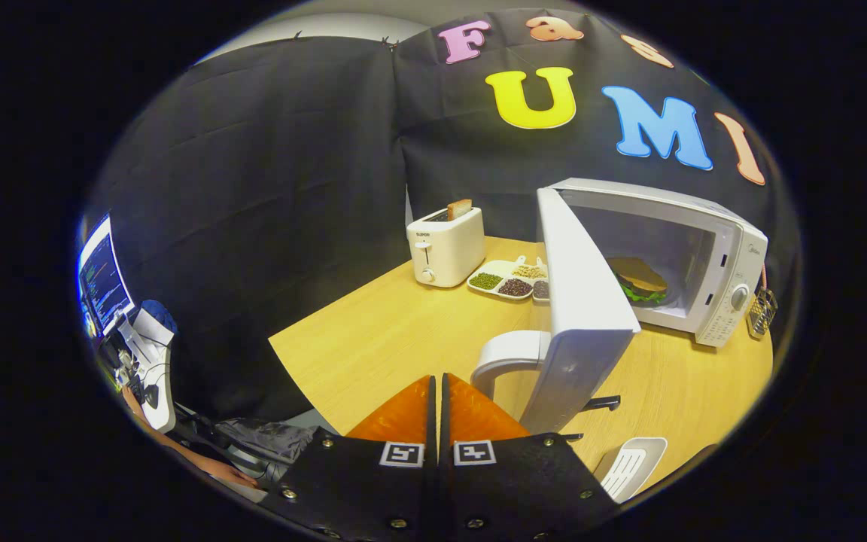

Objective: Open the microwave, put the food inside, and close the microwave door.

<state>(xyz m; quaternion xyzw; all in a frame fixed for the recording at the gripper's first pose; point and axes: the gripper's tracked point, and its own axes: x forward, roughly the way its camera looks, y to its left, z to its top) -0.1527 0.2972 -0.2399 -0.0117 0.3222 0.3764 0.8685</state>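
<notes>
— Presently, how do the gripper's (437, 391) fingers stand?

— Pressed together, with a thin seam between them and nothing pinched. They sit low and near, just left of the door handle (505, 357), over the near part of the wooden table (373, 339).

— And the microwave (674, 256)?

— White, on the right side of the table, control panel with knob on its right face. Its door (580, 316) is swung wide open, edge-on toward the fingers, the curved handle on its near left side. Whether the fingers touch the handle cannot be told.

— Where is the food?

— A sandwich (637, 280) with a brown top and green leaf at its edge lies inside the cavity, on the floor of the compartment, beyond the open door.

— What else is recorded on the table?

— A cream toaster (445, 247) at the far side, left of the microwave, with a slice of toast (459, 208) standing up out of its slot. Between toaster and microwave, a white divided tray (505, 280) holding beans or grains in separate compartments. A small wire basket (762, 312) just right of the microwave. A white slotted object (629, 467) near the right of the fingers.

— Anything off the table?

— A lit monitor (102, 275) far left, and a person's forearm (177, 448) below it.
</notes>
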